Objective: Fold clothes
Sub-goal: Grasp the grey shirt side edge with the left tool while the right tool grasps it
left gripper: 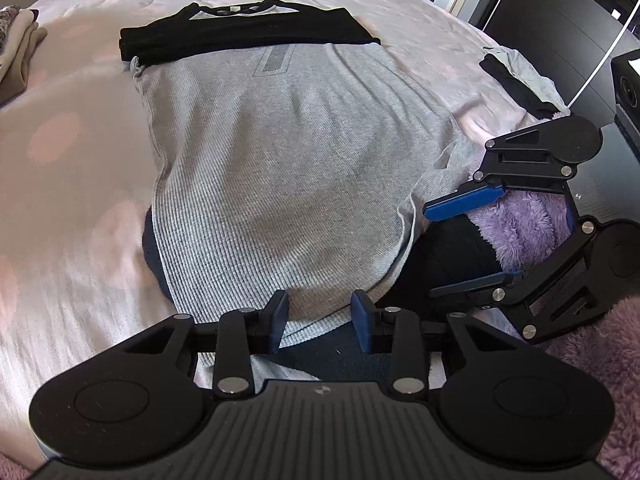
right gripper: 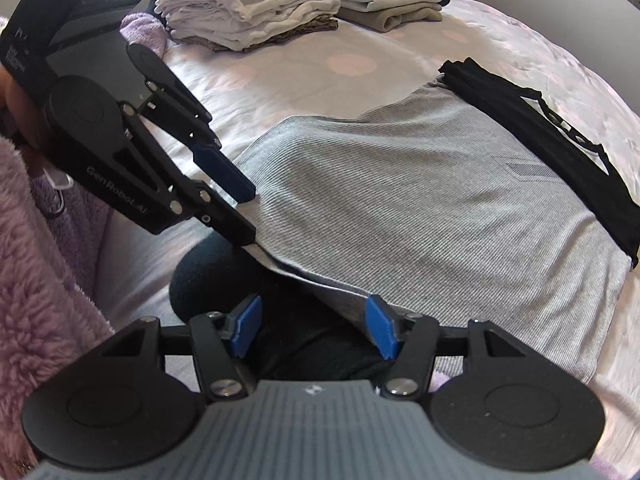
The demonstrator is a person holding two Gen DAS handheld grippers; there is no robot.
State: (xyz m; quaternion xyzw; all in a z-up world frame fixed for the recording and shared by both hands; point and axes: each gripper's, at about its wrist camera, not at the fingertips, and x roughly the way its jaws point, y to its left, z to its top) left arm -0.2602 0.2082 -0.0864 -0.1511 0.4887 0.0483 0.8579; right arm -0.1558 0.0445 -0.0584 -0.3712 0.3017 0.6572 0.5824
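Left wrist view: both grippers' fingers [left gripper: 280, 312] apart at grey shirt [left gripper: 280, 168] hem

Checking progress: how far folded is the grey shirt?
Partly folded: the grey shirt lies flat on the bed, black sleeves folded across its top, lower hem unfolded.

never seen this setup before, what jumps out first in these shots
A ribbed grey shirt lies spread flat across the pink spotted bedsheet, its black sleeves folded across the far end. Both black tools with blue pads sit at its near hem: the left tool straddles the hem, and the right tool is open at the corner. Stacks of folded pale clothes wait at the far side of the bed.
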